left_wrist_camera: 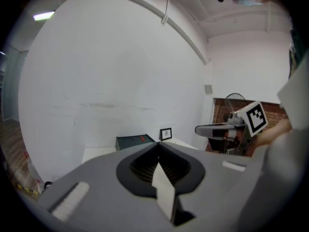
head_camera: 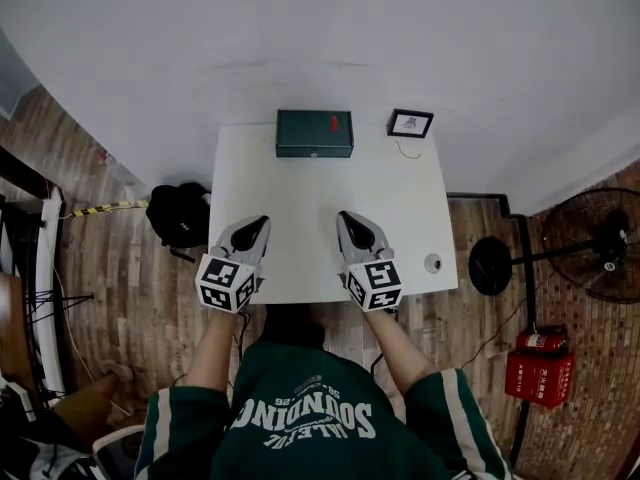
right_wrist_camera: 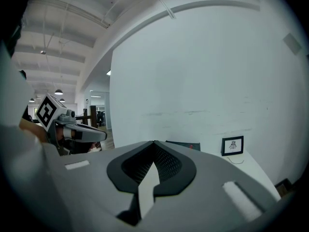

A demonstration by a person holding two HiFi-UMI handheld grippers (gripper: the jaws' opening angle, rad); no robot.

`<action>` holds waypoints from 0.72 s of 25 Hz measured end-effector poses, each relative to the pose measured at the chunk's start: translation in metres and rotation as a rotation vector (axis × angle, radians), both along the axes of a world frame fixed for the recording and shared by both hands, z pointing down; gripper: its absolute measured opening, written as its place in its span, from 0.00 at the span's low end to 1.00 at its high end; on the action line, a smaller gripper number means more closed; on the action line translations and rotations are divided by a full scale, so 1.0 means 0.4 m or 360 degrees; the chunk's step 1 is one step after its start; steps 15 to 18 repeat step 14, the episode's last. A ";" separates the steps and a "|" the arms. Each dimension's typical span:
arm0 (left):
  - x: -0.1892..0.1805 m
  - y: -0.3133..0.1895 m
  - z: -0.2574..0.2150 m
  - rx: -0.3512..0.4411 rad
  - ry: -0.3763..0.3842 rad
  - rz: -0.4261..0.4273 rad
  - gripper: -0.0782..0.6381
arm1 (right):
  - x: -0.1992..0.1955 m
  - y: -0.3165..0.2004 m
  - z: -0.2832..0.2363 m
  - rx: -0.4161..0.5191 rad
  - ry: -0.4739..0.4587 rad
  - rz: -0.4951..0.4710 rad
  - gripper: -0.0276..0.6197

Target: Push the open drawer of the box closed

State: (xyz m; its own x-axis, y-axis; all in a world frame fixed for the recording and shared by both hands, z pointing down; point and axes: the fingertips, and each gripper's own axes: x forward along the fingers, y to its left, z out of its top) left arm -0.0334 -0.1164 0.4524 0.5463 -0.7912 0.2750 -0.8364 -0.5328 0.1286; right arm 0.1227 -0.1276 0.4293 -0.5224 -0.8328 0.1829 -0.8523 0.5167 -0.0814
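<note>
The box point(head_camera: 314, 133), dark green with a small red mark on its top, sits at the far edge of the white counter point(head_camera: 300, 198), in the upper middle of the head view. From here I cannot tell whether its drawer stands out from the front. It also shows small beyond the jaw tips in both gripper views, left of centre in the left one point(left_wrist_camera: 135, 141) and just right of centre in the right one point(right_wrist_camera: 183, 145).

Neither tool is near it. Both hover over the near edge of the counter, well apart from the box, with bare white surface between.

The left gripper point(head_camera: 262, 221) has its jaws clenched. In its own view the two dark pads meet at the tip point(left_wrist_camera: 158, 144), with nothing between them. It lies lower left of centre in the head view and points up the frame toward the box. Its marker cube point(head_camera: 226, 282) is at the near end, and a bare forearm runs down behind it.

The right gripper point(head_camera: 343, 216) is likewise clenched. Its tips come together in its own view point(right_wrist_camera: 153, 142), and it grasps nothing. It lies just right of centre, roughly level with the left one, and leans slightly inward.

A small framed picture point(head_camera: 410, 123) stands at the far right corner of the counter, near the box. A small round white thing point(head_camera: 432, 263) rests by the right edge. On the wooden floor a black bag point(head_camera: 180, 215) lies to the left and a fan point(head_camera: 600, 243) stands to the right.
</note>
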 end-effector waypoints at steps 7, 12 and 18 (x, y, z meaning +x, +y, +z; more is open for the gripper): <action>0.021 -0.012 0.005 -0.0010 -0.0001 0.0008 0.18 | 0.014 -0.008 0.003 -0.0014 -0.0007 0.0005 0.05; 0.028 -0.022 0.010 -0.0013 -0.0001 0.0013 0.18 | 0.016 -0.016 0.011 -0.0025 -0.0010 0.0002 0.05; 0.028 -0.027 0.011 -0.0014 0.0001 0.0012 0.18 | 0.017 -0.020 0.016 -0.0032 -0.0011 0.0003 0.05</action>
